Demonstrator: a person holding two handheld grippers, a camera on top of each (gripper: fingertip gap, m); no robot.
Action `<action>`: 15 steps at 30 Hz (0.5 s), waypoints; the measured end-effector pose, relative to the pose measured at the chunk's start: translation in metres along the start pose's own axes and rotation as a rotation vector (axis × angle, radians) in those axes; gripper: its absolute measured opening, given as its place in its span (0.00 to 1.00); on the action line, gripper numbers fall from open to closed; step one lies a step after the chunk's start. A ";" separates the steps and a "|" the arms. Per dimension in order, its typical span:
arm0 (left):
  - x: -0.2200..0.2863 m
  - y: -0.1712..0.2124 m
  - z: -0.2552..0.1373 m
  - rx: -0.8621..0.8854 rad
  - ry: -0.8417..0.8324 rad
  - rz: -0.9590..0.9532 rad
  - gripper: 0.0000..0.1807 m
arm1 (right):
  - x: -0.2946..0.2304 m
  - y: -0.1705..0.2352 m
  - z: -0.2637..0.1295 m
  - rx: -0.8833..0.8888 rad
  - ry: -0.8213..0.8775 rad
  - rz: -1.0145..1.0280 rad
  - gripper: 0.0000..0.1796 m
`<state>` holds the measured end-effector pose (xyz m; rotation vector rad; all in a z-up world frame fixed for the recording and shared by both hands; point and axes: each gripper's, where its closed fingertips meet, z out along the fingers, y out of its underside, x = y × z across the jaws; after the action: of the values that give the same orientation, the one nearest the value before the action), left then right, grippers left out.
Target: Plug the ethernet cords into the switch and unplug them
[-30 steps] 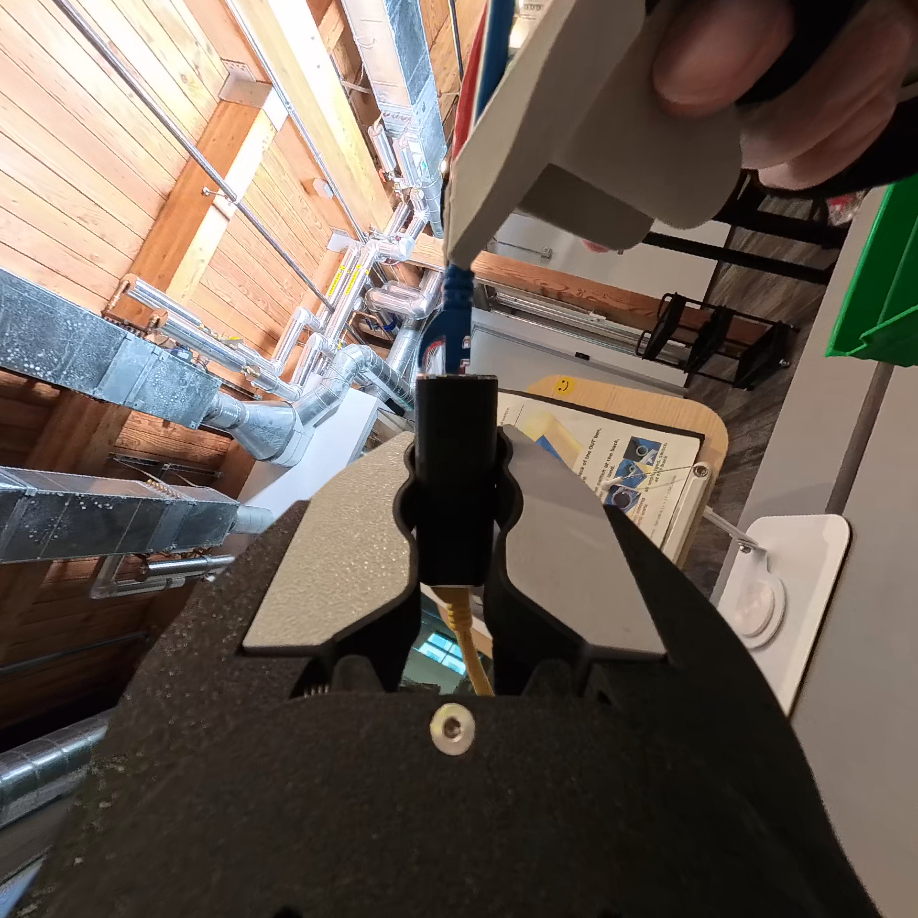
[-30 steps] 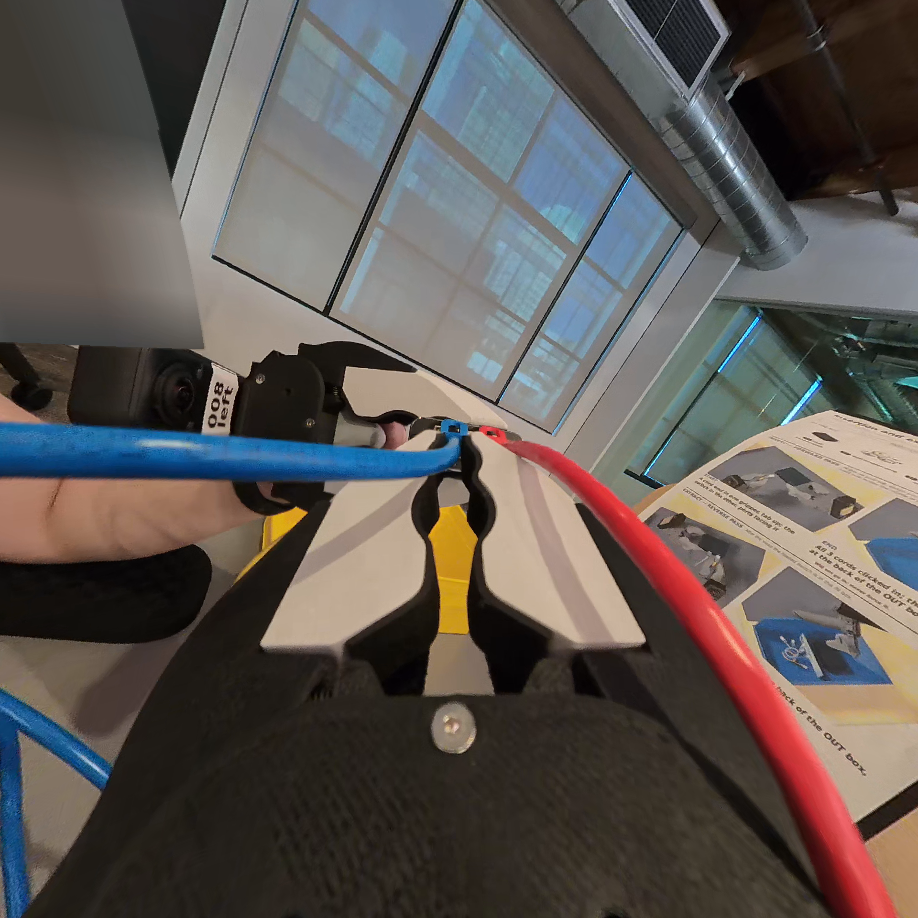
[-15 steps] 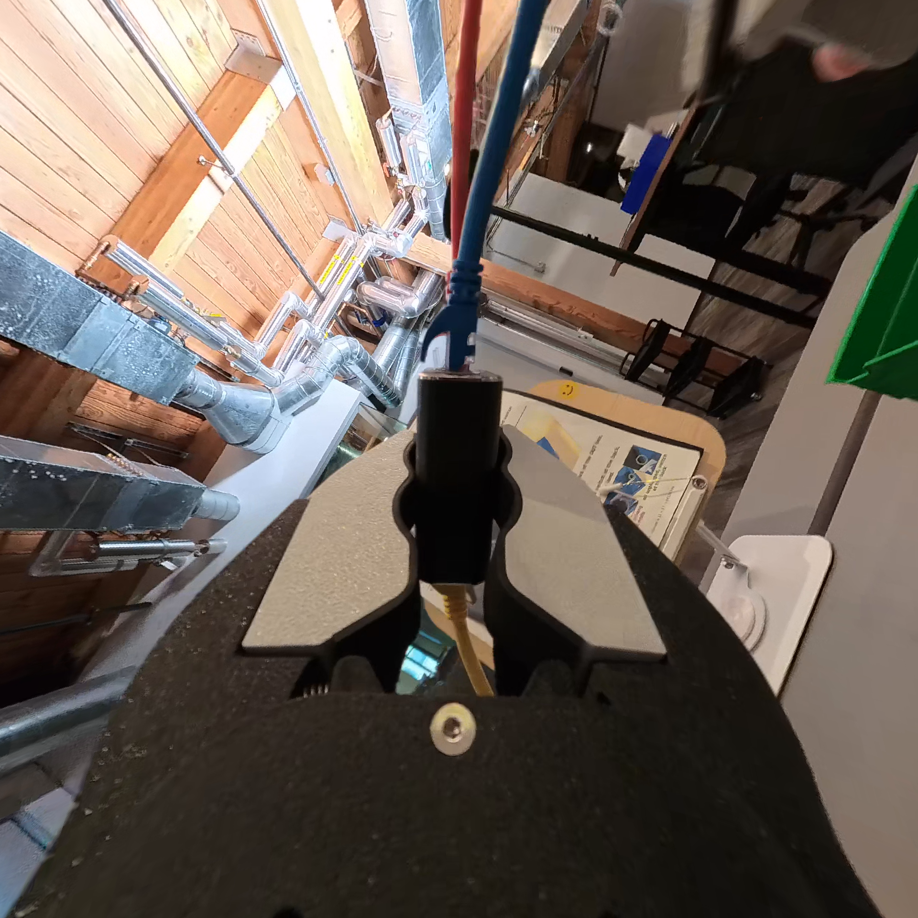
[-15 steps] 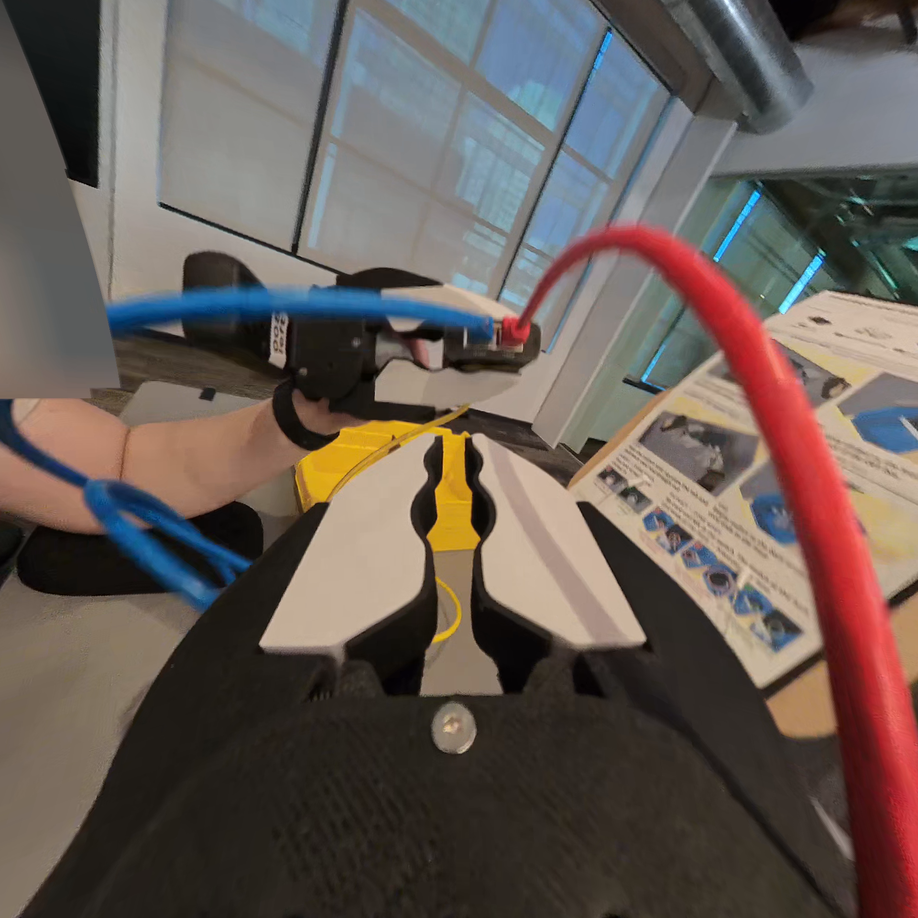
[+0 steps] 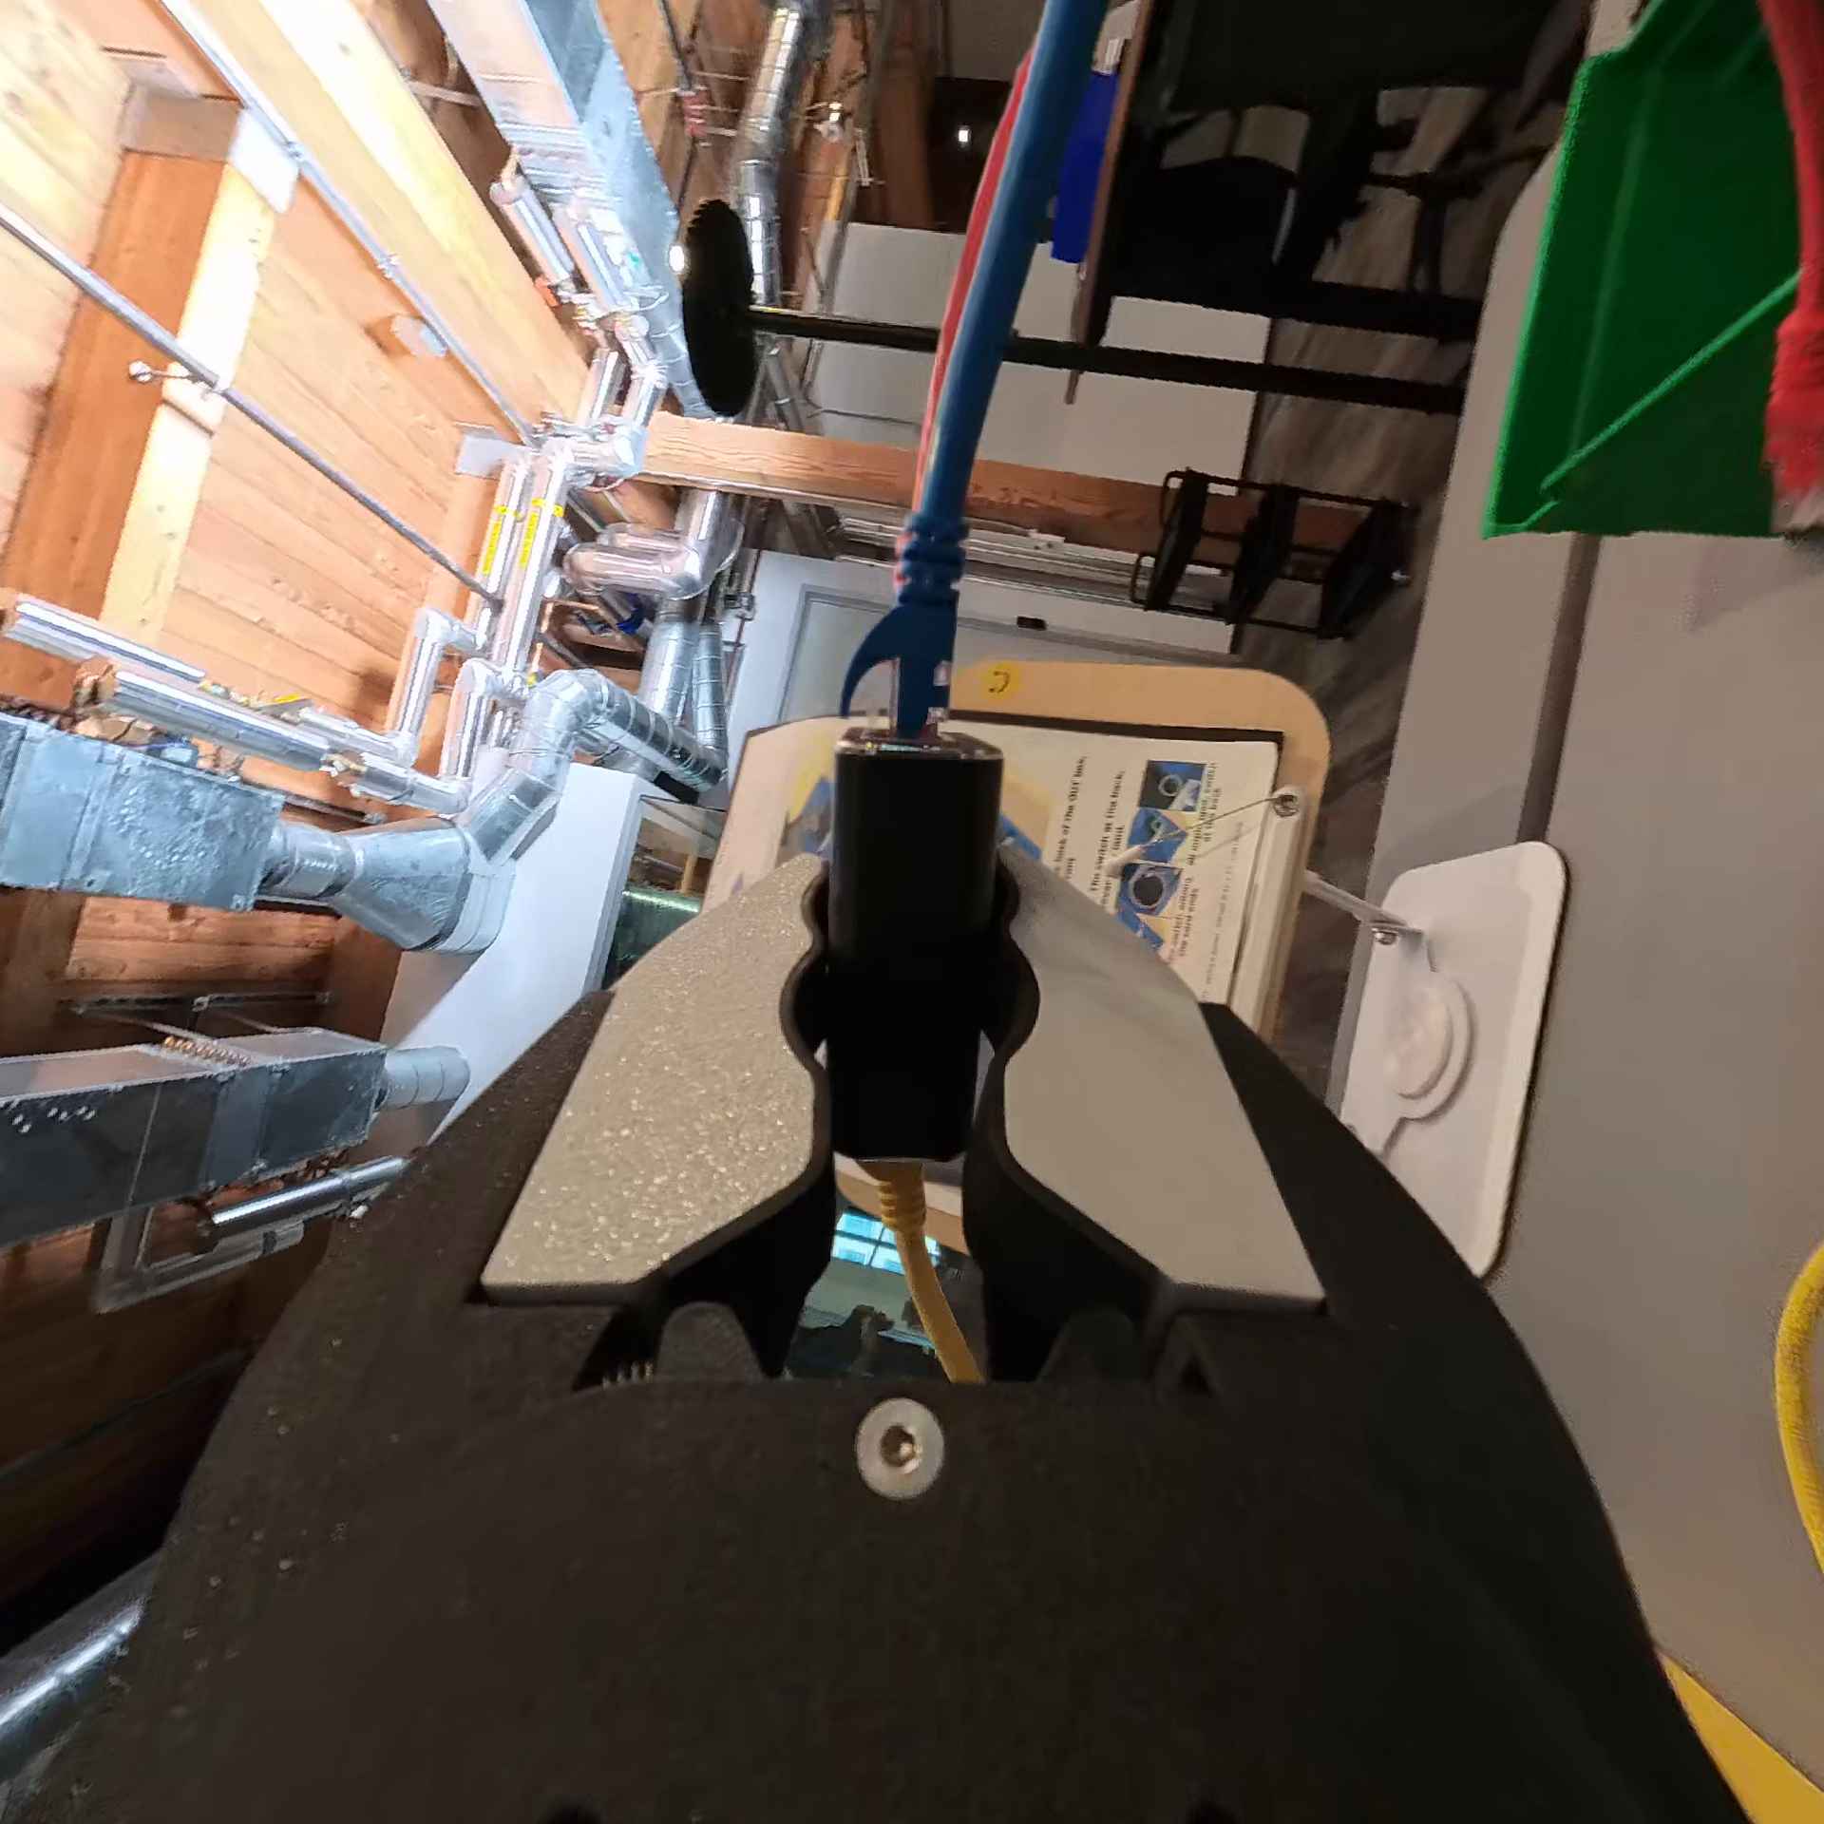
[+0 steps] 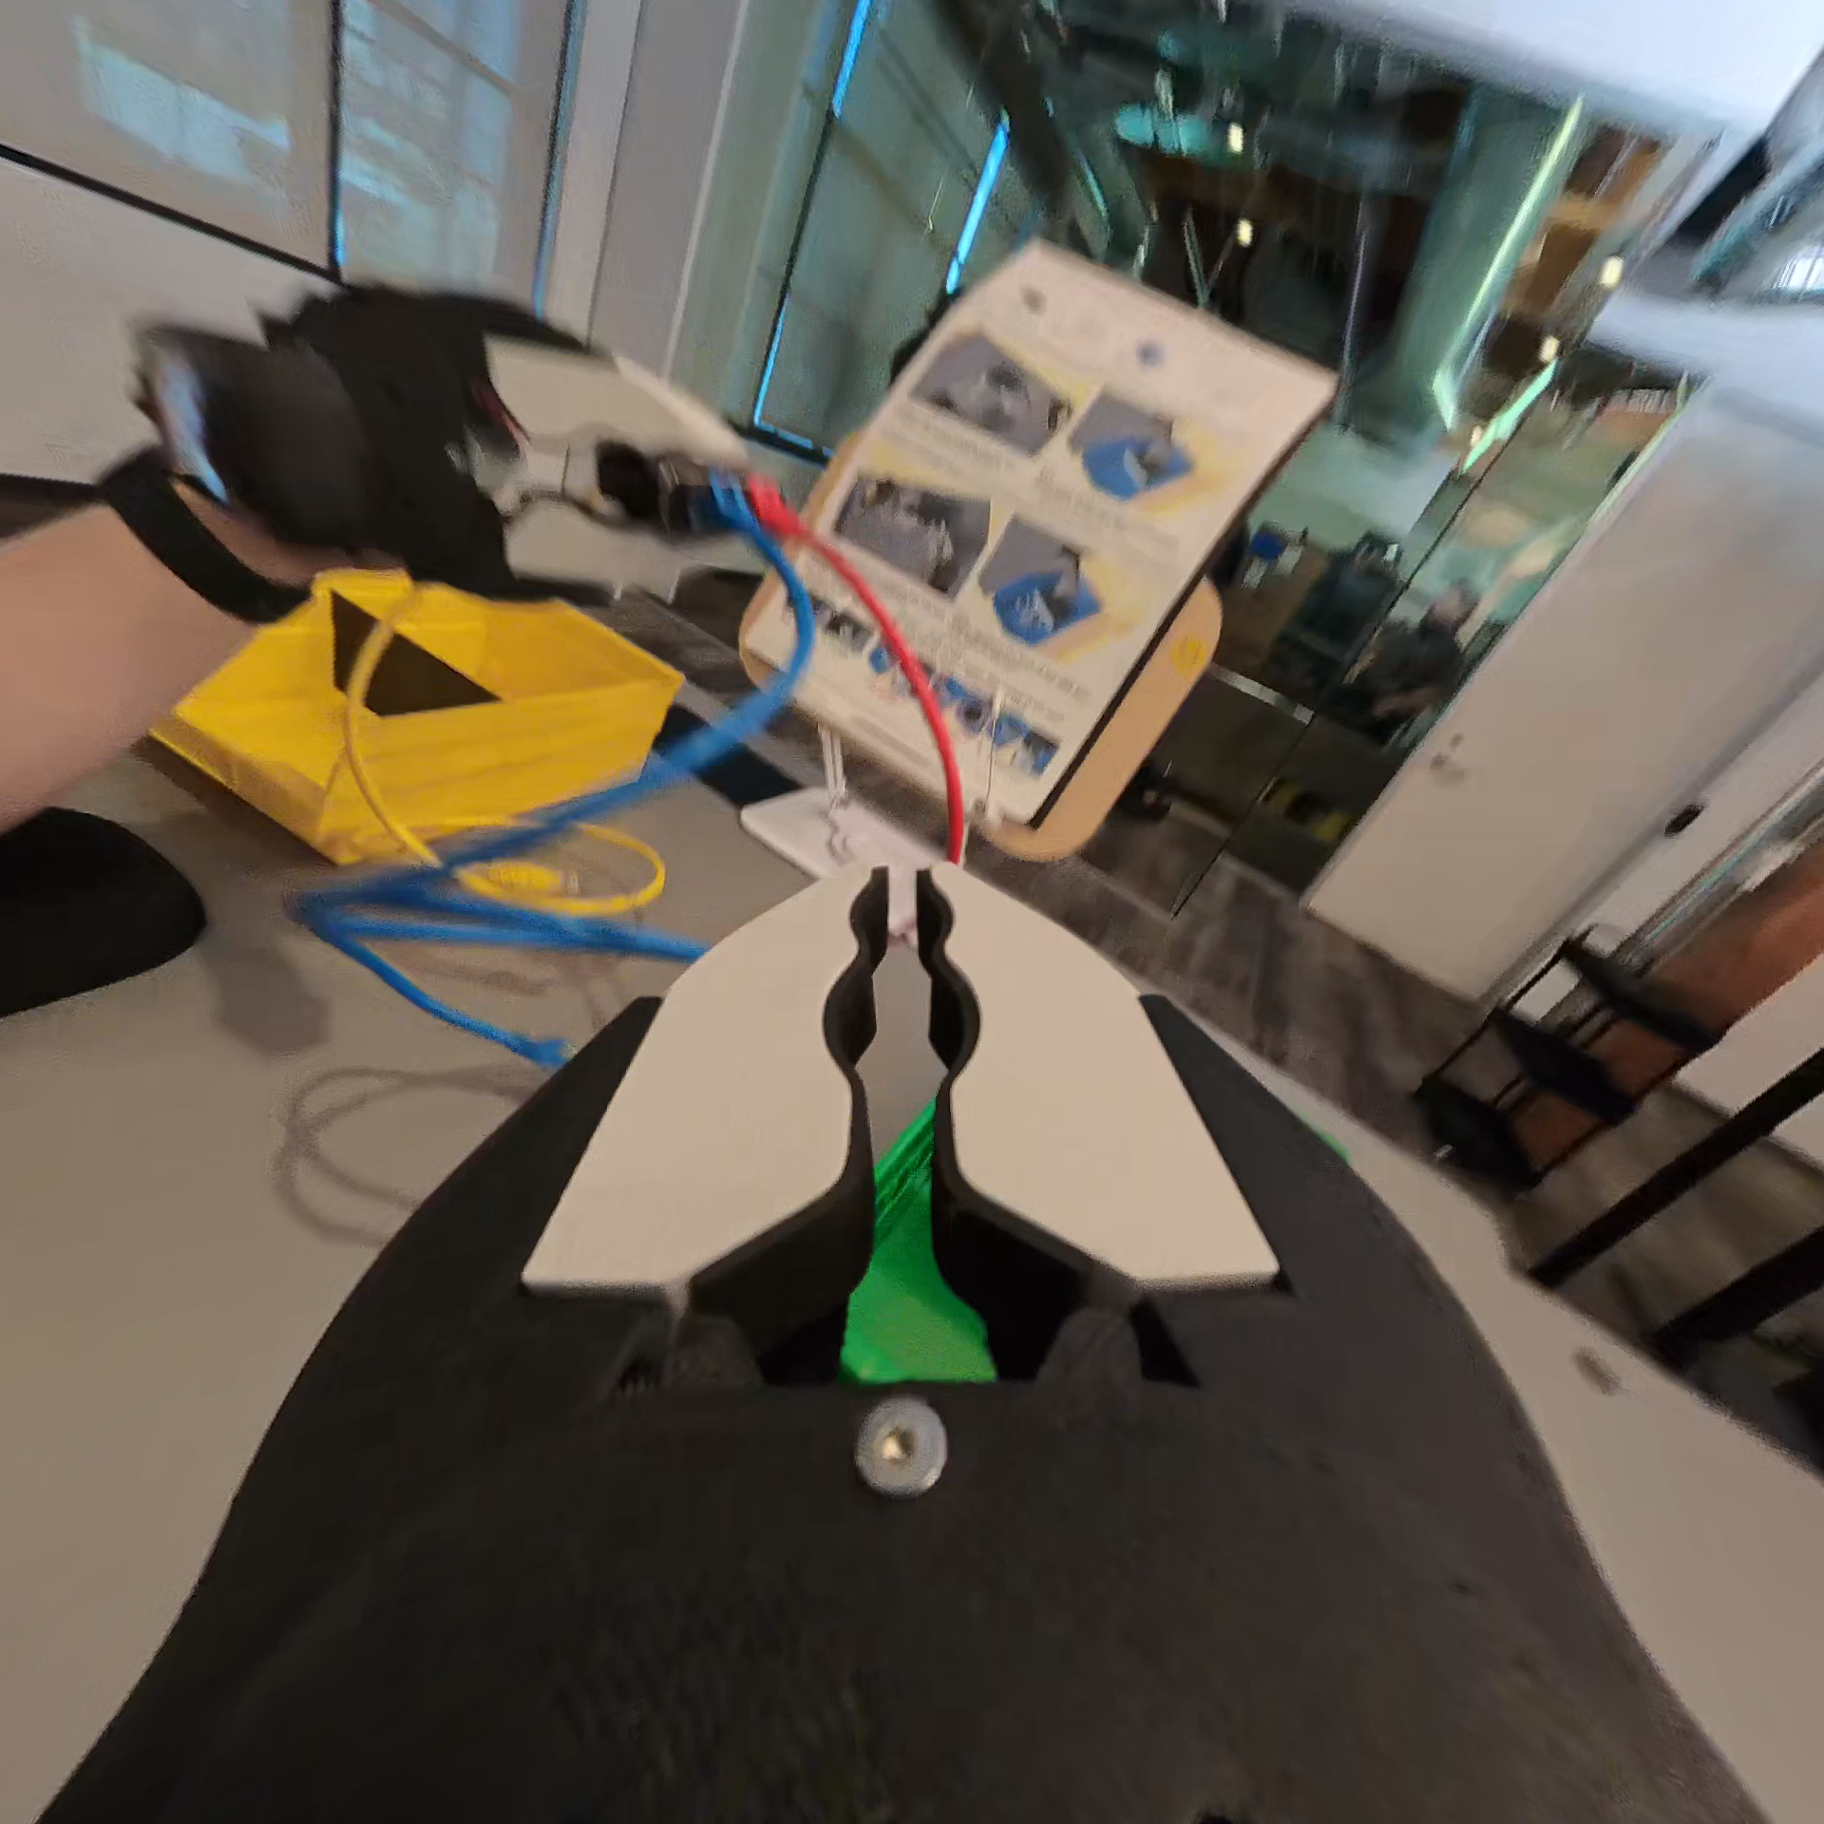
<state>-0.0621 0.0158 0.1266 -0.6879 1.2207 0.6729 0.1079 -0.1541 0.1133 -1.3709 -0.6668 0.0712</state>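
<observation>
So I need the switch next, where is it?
Left wrist view, centre: the switch sits clamped in the left claw, blue cord plugged in its far end.

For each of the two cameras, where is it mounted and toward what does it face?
Left wrist view: on the left gripper, tilted toward the ceiling ducts; its fingers clamp the black switch.
Right wrist view: on the right gripper, facing across the table; the person's forearm shows.
Shared: blue cord, red cord, instruction board.

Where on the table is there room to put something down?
Bare grey table lies left of the right tongs, nearer than the blue cord. It is crowded by the yellow bin, where blue and yellow cords pile up.
</observation>
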 end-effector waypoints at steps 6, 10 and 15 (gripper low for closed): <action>0.018 -0.007 0.007 -0.008 0.048 0.075 0.14 | -0.031 -0.079 0.023 0.046 -0.092 -0.295 0.13; 0.019 -0.009 0.005 -0.019 0.058 0.094 0.14 | -0.054 -0.078 0.070 0.010 -0.171 -0.425 0.18; 0.029 -0.012 0.002 -0.050 0.153 0.100 0.14 | -0.076 -0.054 0.120 -0.022 -0.230 -0.596 0.20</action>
<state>-0.0459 0.0121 0.1002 -0.7343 1.3905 0.7462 -0.0292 -0.0933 0.1386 -1.1453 -1.2480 -0.2586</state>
